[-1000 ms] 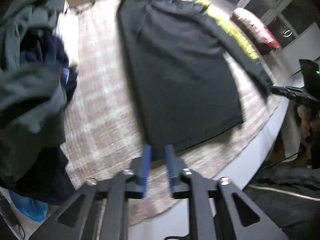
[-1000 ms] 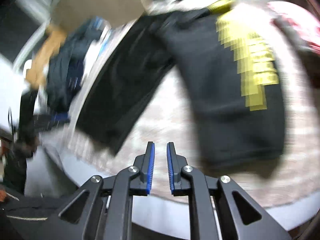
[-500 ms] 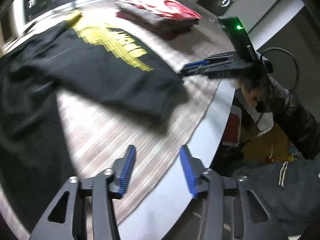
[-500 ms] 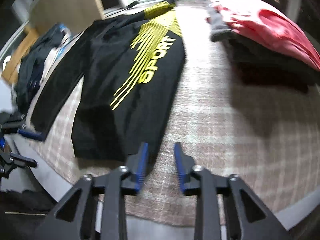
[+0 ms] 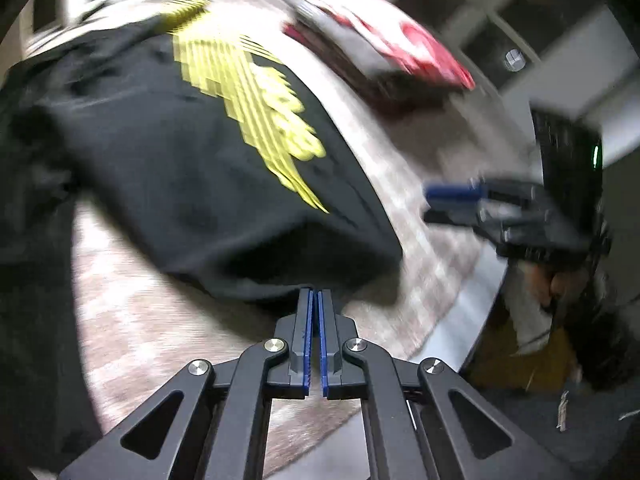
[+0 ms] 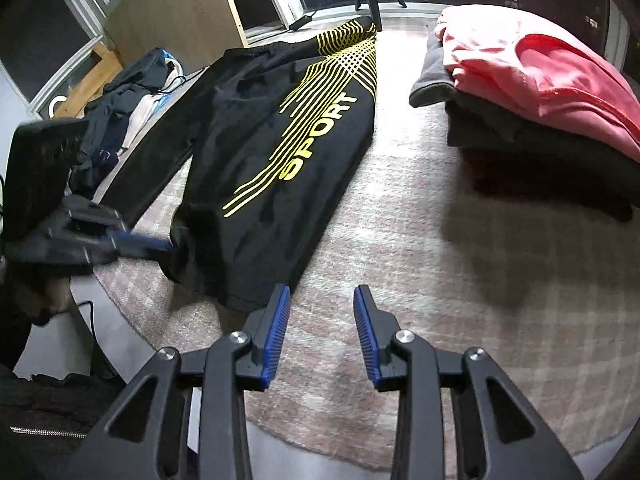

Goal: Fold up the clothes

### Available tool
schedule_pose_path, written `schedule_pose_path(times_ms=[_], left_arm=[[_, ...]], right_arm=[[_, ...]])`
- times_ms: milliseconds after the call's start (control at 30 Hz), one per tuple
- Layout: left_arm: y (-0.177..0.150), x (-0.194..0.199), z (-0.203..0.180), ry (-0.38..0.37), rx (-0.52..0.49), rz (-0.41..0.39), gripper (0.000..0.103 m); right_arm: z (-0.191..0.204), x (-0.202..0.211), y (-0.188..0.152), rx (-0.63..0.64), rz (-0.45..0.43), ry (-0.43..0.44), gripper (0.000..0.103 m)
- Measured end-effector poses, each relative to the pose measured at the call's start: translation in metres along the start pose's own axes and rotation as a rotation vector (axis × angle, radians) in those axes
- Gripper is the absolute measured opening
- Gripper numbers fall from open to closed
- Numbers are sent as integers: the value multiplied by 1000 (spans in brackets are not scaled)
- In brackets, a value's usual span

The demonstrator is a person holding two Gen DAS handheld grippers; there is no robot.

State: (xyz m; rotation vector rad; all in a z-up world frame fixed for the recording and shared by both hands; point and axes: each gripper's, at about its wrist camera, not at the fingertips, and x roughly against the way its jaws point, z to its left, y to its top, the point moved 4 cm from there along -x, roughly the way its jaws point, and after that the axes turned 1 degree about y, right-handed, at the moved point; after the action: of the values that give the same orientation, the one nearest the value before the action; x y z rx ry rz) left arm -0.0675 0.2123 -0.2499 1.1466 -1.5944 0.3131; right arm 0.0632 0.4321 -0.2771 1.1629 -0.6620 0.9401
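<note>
A black long-sleeved shirt (image 6: pixel 280 152) with yellow stripes and "SPORT" lettering lies spread on a pinkish checked cloth. It also shows in the left wrist view (image 5: pixel 180 152). My left gripper (image 5: pixel 314 296) is shut on the shirt's lower hem and lifts that corner a little; it shows from the side in the right wrist view (image 6: pixel 160 246). My right gripper (image 6: pixel 322 300) is open and empty, just right of the hem's near corner, above the cloth; it shows blurred in the left wrist view (image 5: pixel 436 202).
A stack of folded clothes, pink on dark grey (image 6: pixel 532 92), sits at the right on the checked cloth (image 6: pixel 440 260). A heap of unfolded dark clothes (image 6: pixel 120 108) lies at the far left. The round table's edge (image 6: pixel 104 320) runs near me.
My left gripper has swung from the shirt's left side to the hem under the yellow print and closed on it. My right gripper has opened wider and come close to the hem.
</note>
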Motion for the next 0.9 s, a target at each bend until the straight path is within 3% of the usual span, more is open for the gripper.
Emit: schedule_pose_path(times_ms=[133,200,300,367,600,667,700,767,833,900], left_arm=[[1,34,40,72,79,-52,2],[-4,36,46,64,103,-36,1],[-14,29,28,62,35,0,3],[-20,25,18,101,-29,19,5],[-8,40,41,106,42,-28,2],[-11,40,39,68,22,-3,2],[-15,37,34,52,5,23,5],[-22,25,18,35,-31,60,28],[-27,6,5,24,-54,94,41],[-26,-11,1,29,-46,110,41]], right_arm=[[9,-3,2,37,0,28,37],[17,-8,0,76,8,38,41],[29,-19,-2,112,22,36,41],[35,-24,-3,115,26,48,41],[62,-41,0,222,23,13,50],[63,-44,0,237,26,-6,50],[63,-44,0,247,28,-13,50],[60,-41,-2,254,34,-25,50],[56,-38,-4,251,40,-34,50],[49,-32,-6,228,39,-33,50]])
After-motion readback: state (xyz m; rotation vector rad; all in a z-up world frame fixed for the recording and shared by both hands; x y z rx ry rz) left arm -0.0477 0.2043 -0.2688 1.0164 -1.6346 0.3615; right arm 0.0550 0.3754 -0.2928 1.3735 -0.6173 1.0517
